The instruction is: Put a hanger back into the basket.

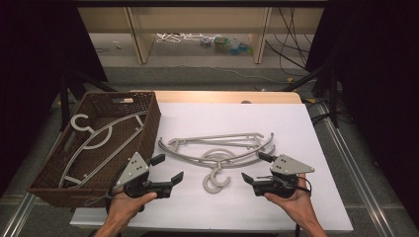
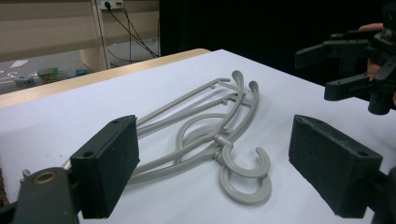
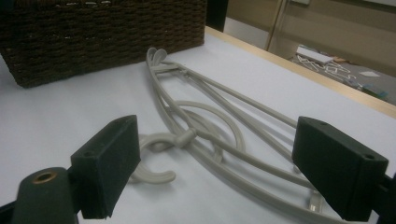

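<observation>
Two grey plastic hangers (image 1: 217,150) lie stacked on the white tabletop (image 1: 296,128), their hooks toward the near edge. My left gripper (image 1: 169,168) is open just left of the hooks, and my right gripper (image 1: 253,167) is open just right of them. Neither touches the hangers. The left gripper view has the hangers (image 2: 196,126) lying ahead between my wide-apart jaws, with the right gripper (image 2: 313,73) open at the upper right. From the right gripper (image 3: 215,154), the same hangers (image 3: 210,116) run away from the hooks between its open jaws.
A brown wicker basket (image 1: 150,131) stands at the table's left side with more grey hangers (image 1: 94,138) inside; its wall (image 3: 102,37) appears in the right gripper view. Beyond the table's wooden far edge (image 1: 212,96) are a floor with cables and shelf legs.
</observation>
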Action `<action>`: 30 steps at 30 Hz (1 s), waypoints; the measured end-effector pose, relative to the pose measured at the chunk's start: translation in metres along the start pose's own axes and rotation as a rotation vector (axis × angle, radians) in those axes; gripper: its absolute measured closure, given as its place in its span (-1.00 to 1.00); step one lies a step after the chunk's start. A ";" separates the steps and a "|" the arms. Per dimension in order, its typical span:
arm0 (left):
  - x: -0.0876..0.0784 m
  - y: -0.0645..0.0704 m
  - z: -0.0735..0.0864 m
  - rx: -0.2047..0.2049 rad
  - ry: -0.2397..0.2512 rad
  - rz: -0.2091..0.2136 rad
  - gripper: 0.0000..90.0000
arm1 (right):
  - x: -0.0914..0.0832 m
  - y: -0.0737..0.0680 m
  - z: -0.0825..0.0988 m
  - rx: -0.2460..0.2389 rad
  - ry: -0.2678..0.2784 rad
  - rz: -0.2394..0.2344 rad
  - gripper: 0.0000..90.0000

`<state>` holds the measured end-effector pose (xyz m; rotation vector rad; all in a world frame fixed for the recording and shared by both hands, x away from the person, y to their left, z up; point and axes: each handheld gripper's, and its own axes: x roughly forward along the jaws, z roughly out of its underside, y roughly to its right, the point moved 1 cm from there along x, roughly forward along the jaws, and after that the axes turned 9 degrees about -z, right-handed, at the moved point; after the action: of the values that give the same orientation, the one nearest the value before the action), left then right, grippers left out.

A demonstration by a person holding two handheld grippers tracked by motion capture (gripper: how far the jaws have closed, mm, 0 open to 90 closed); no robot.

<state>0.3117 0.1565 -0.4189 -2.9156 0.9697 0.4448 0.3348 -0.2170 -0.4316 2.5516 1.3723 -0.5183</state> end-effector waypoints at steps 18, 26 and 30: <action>-0.004 -0.003 0.026 0.014 -0.001 -0.013 -0.64 | 0.016 0.027 -0.010 -0.063 -0.119 -0.035 -0.63; -0.004 -0.003 0.026 0.019 -0.006 -0.008 -0.64 | 0.041 0.048 -0.019 -0.140 -0.278 -0.094 -0.51; -0.005 -0.003 0.026 0.016 -0.006 -0.007 -0.64 | 0.054 0.057 -0.022 -0.169 -0.344 -0.112 -0.43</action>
<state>0.3033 0.1650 -0.4426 -2.9011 0.9579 0.4425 0.4144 -0.1994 -0.4322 2.1400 1.3702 -0.7817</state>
